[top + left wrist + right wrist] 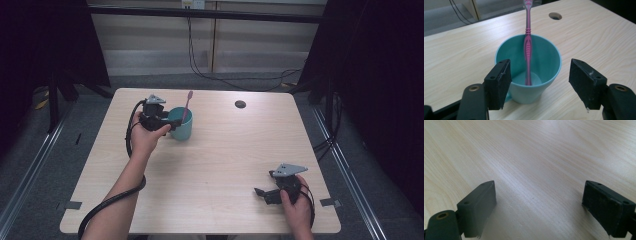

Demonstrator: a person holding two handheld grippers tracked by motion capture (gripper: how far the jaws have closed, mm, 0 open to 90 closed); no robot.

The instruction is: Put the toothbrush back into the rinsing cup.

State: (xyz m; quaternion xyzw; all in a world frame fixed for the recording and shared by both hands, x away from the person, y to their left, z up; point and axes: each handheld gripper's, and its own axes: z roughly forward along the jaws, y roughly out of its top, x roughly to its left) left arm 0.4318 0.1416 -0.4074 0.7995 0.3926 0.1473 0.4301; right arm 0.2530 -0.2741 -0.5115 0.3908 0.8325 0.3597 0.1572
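One teal cup (529,72) stands on the desk (225,150) holding one pink toothbrush (527,50). The left gripper (539,85) has its jaws apart beside the cup; the right gripper (539,212) is spread wide over bare desk.

The left gripper (172,125) is just beside the teal cup (182,125) with a pink toothbrush (187,106); the right gripper (261,192) rests on the table (225,160).

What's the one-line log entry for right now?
left tongs: open, astride cup, not gripping | brush: upright in cup, leaning on rim | right tongs: open, nothing between, over bare table
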